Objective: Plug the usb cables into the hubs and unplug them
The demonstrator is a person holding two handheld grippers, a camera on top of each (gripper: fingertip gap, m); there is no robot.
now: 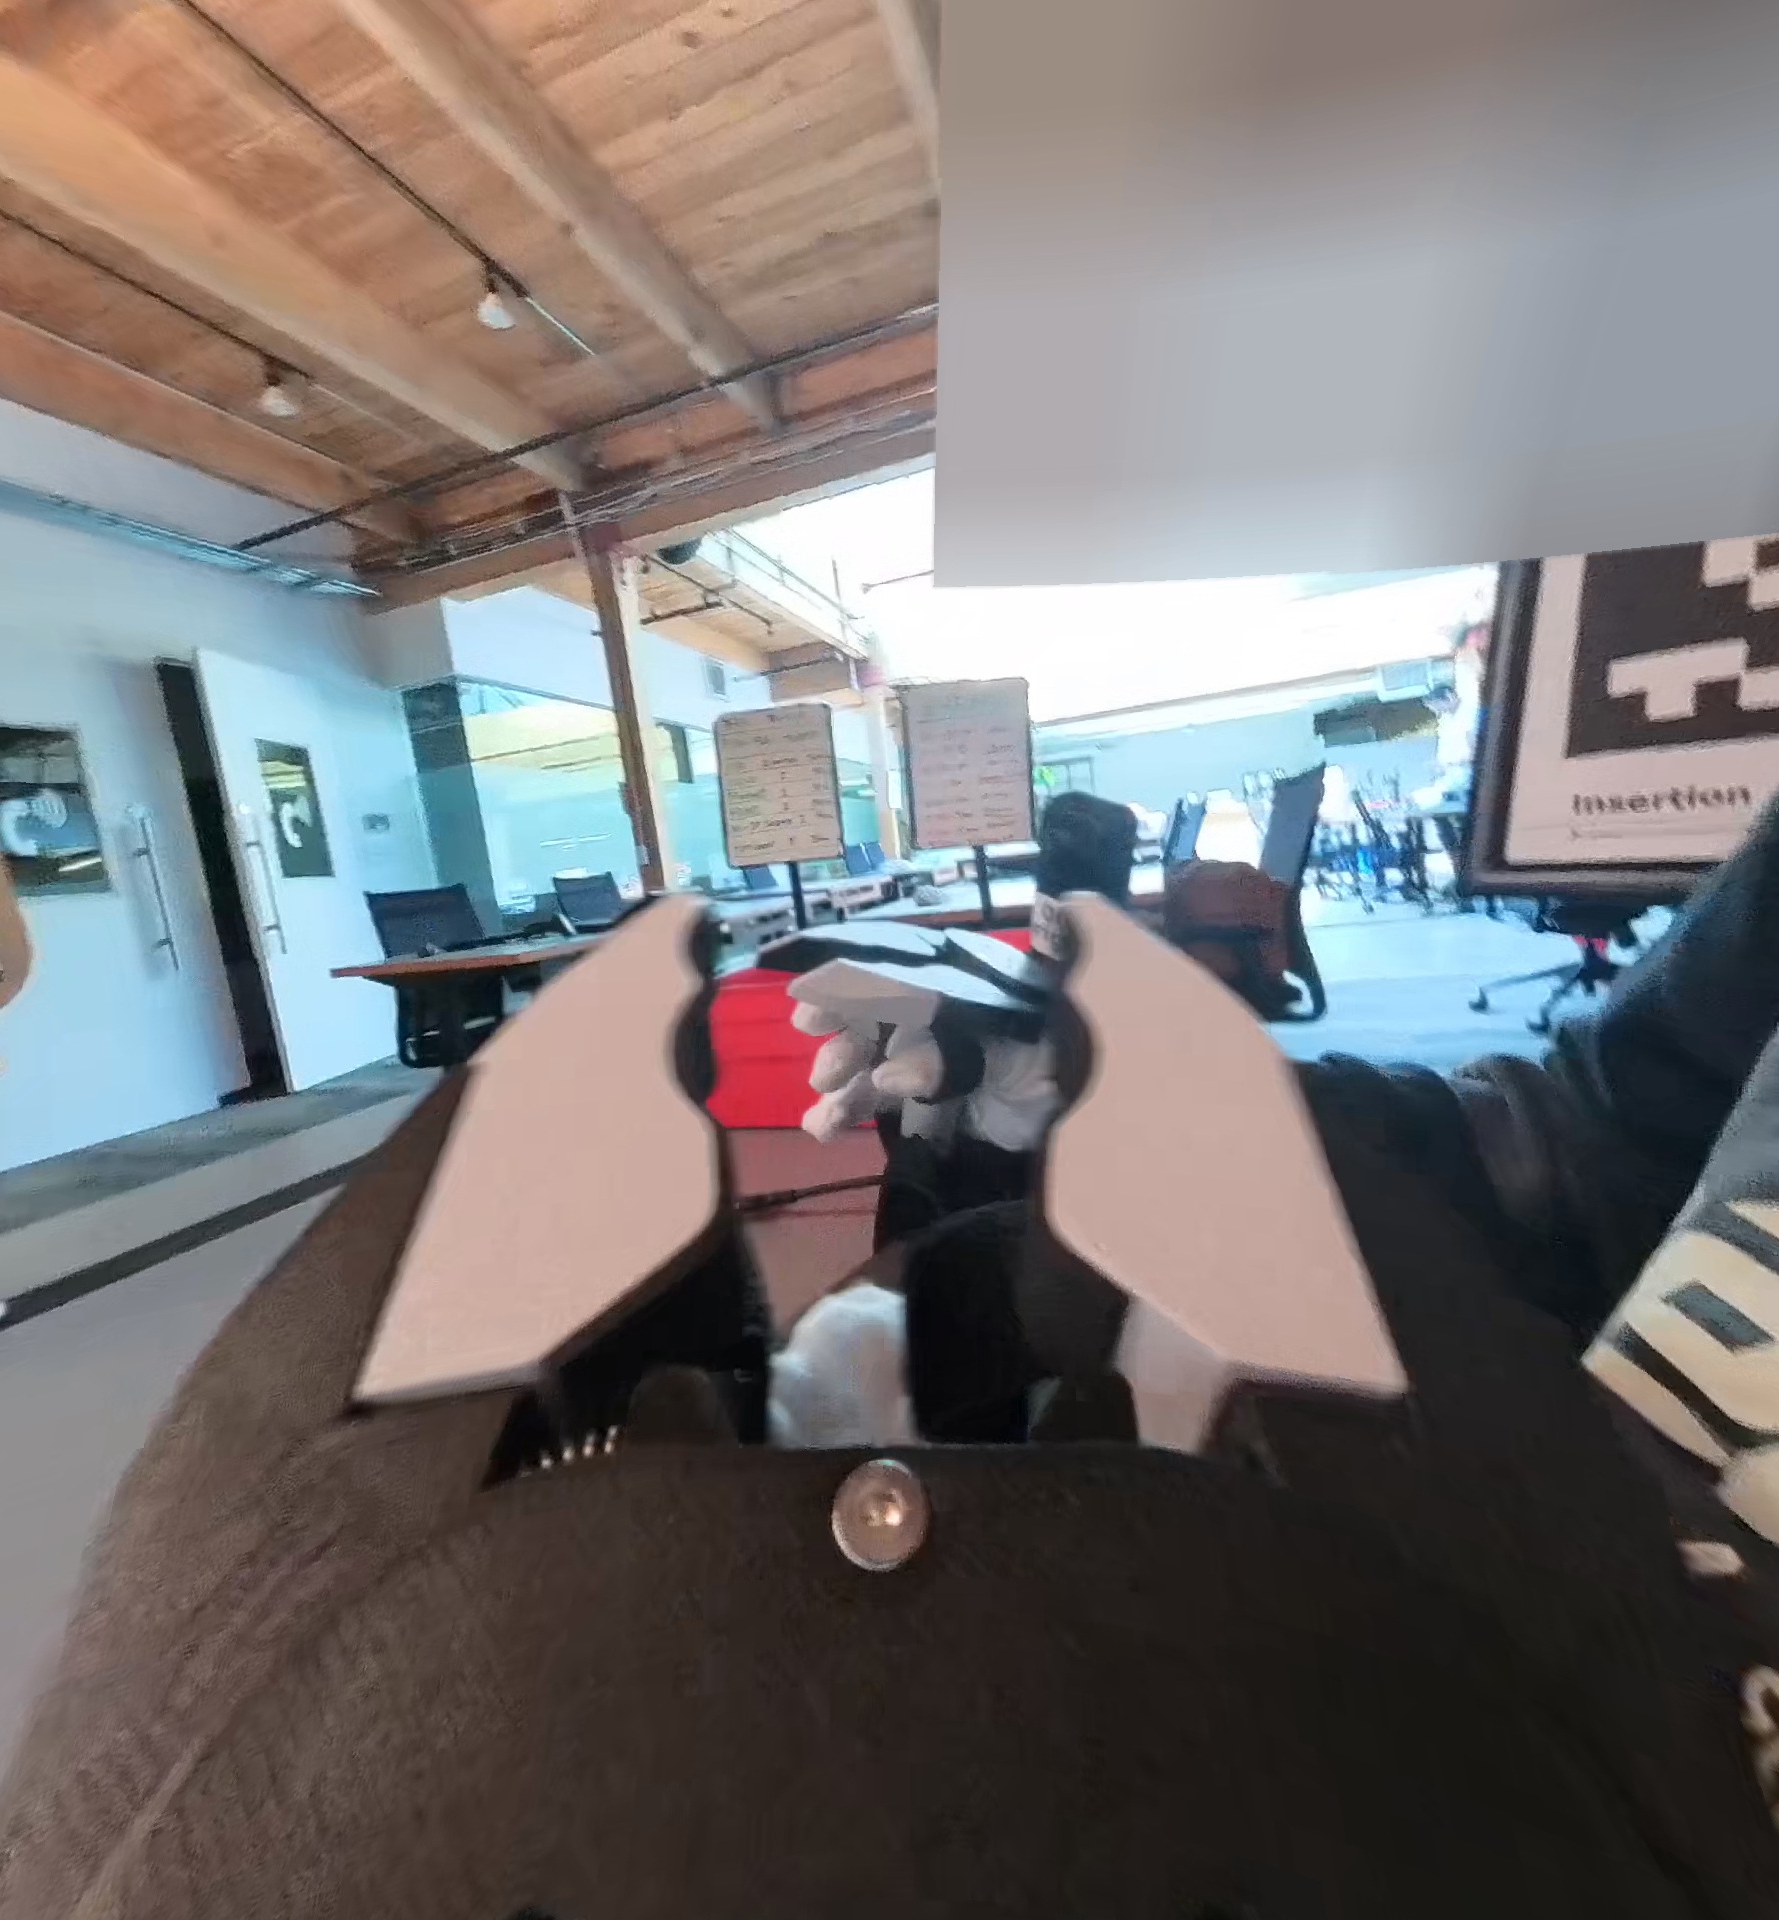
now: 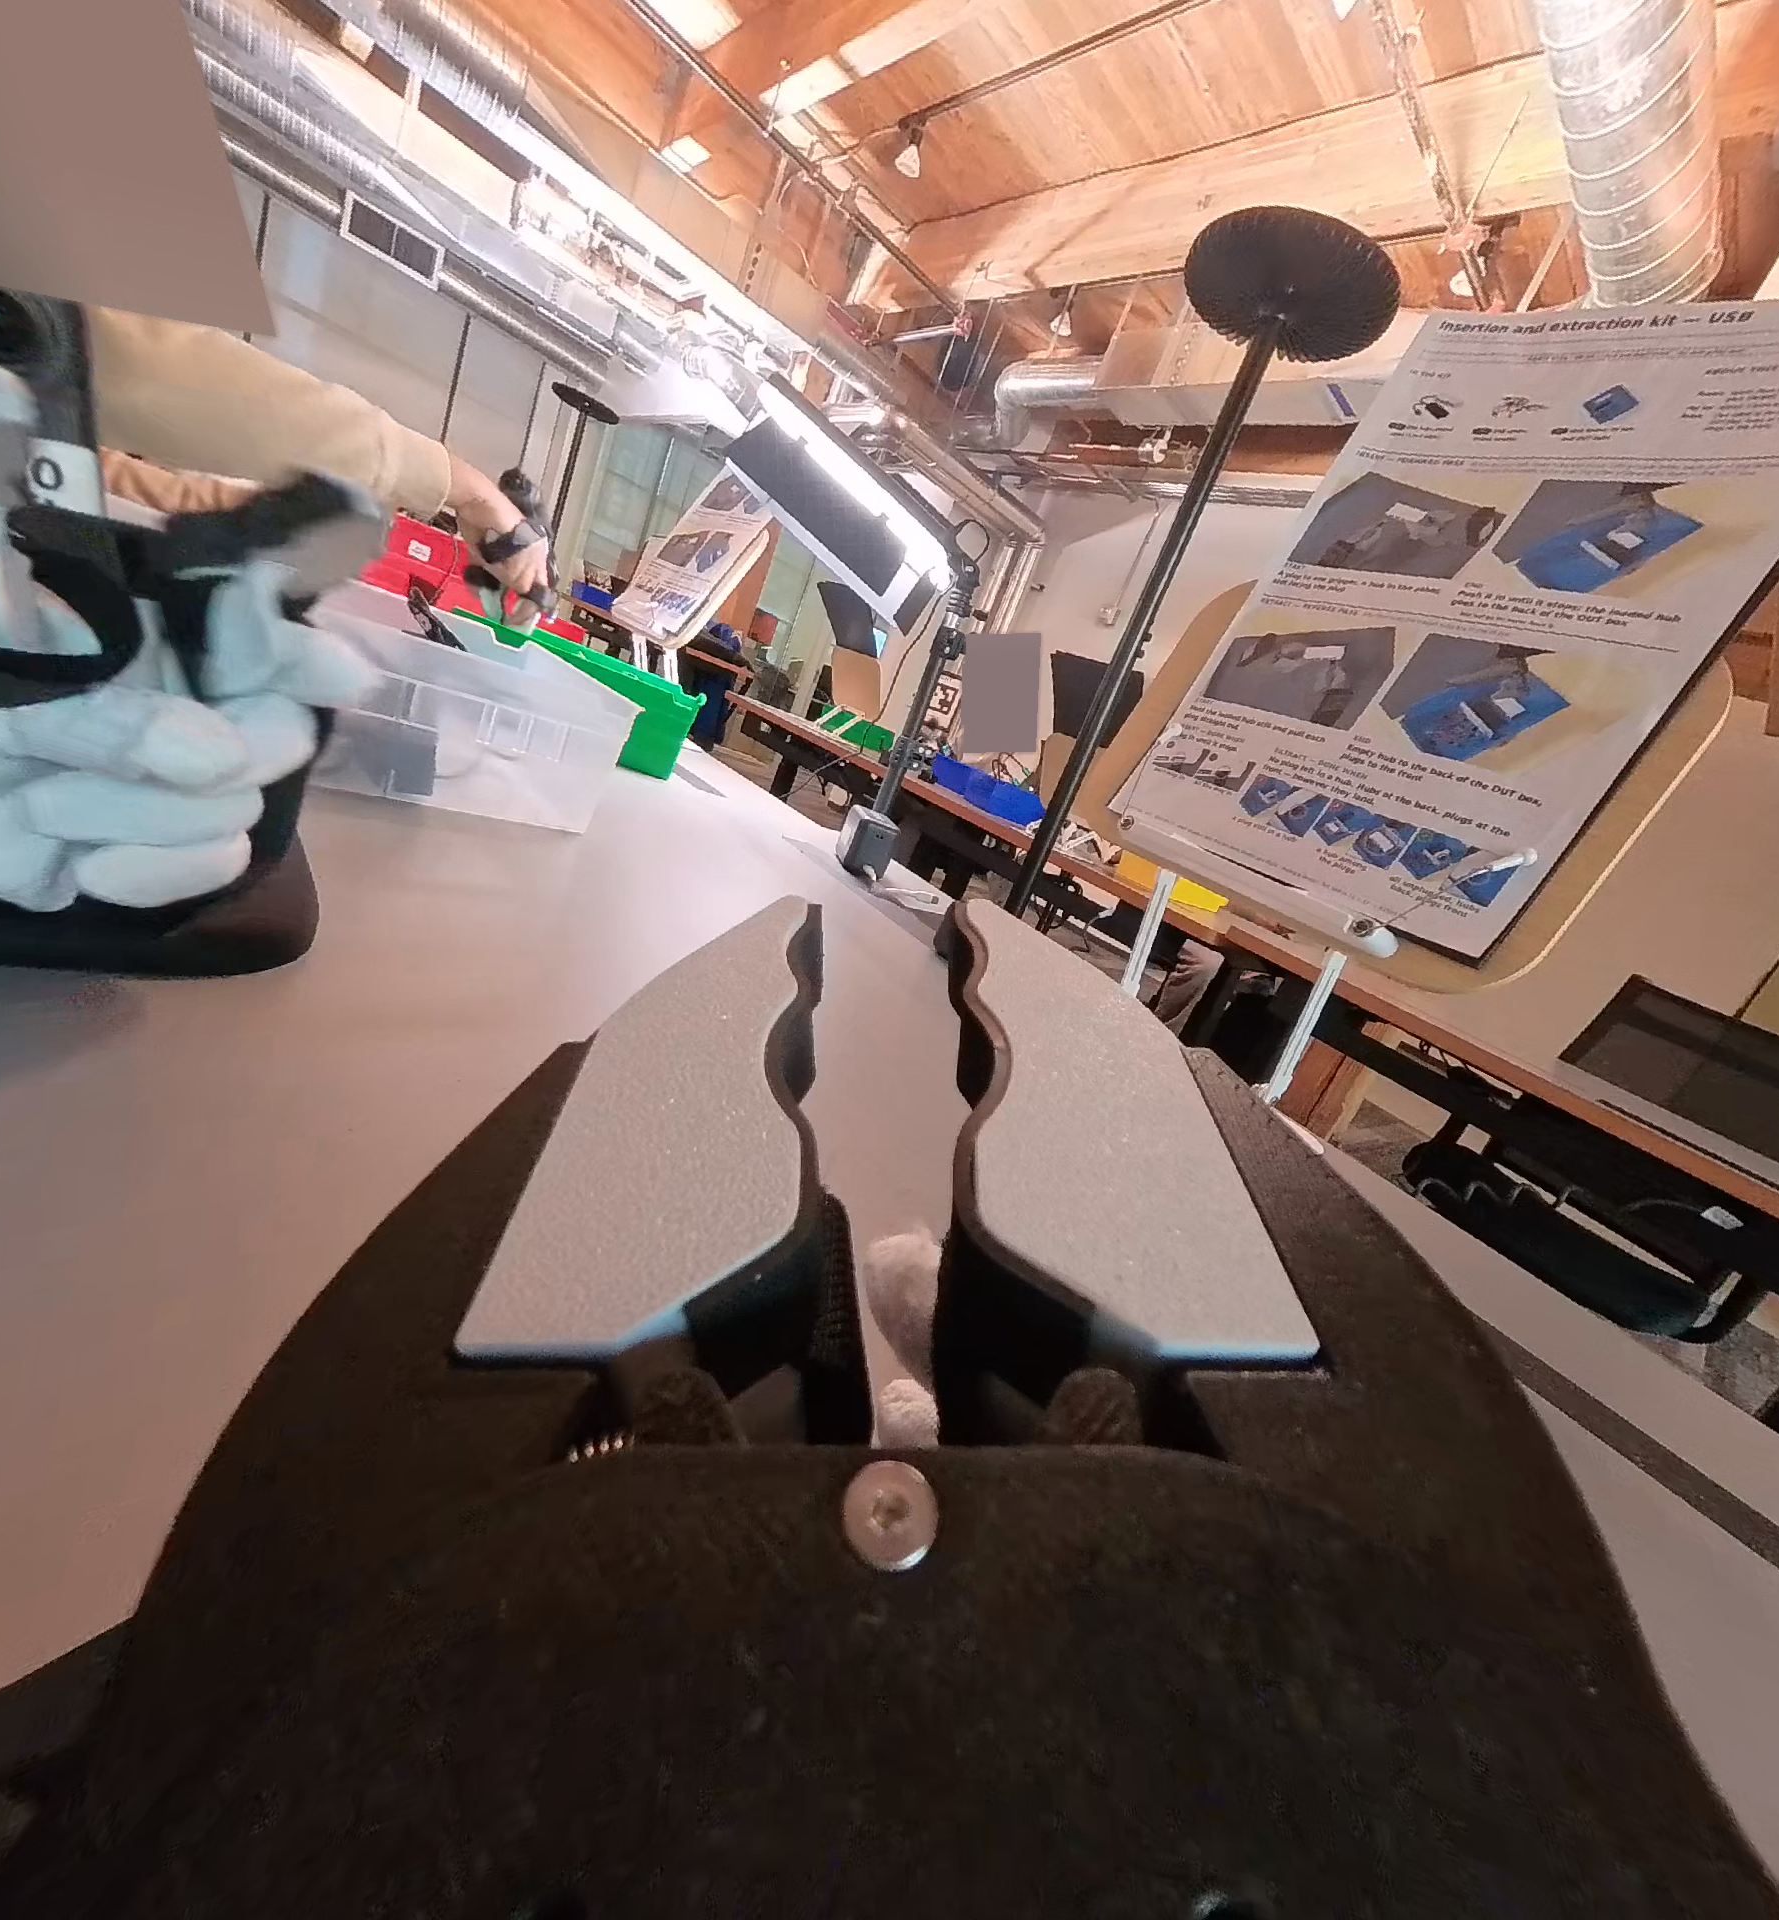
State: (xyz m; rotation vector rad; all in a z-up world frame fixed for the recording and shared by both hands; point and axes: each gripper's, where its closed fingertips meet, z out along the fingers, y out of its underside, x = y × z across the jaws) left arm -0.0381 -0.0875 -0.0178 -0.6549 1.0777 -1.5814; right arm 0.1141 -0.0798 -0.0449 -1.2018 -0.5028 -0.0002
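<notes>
Your L gripper (image 1: 885,935): jaws wide, empty. Your R gripper (image 2: 880,930): narrow gap, empty, low over table (image 2: 241,1122).

The left gripper (image 1: 890,925) has 2 pale grey flat fingers on a black felt-textured body with 1 silver screw. At its 12 o'clock a white-gloved hand (image 1: 895,1081) shows against a bright red mat (image 1: 750,1049); at 2 o'clock a black-and-white square-patterned marker board (image 1: 1674,717) has a dark frame.

The right gripper (image 2: 883,935) has 2 speckled mid-grey fingers on the same black body, over a plain light grey tabletop (image 2: 189,1122). At its 10 o'clock sit a clear plastic bin (image 2: 490,717), a green plastic bin (image 2: 656,717) and a red box (image 2: 417,551). At 2 o'clock a white instruction sheet (image 2: 1550,623) carries blue and grey photos on a tan wooden board.
</notes>
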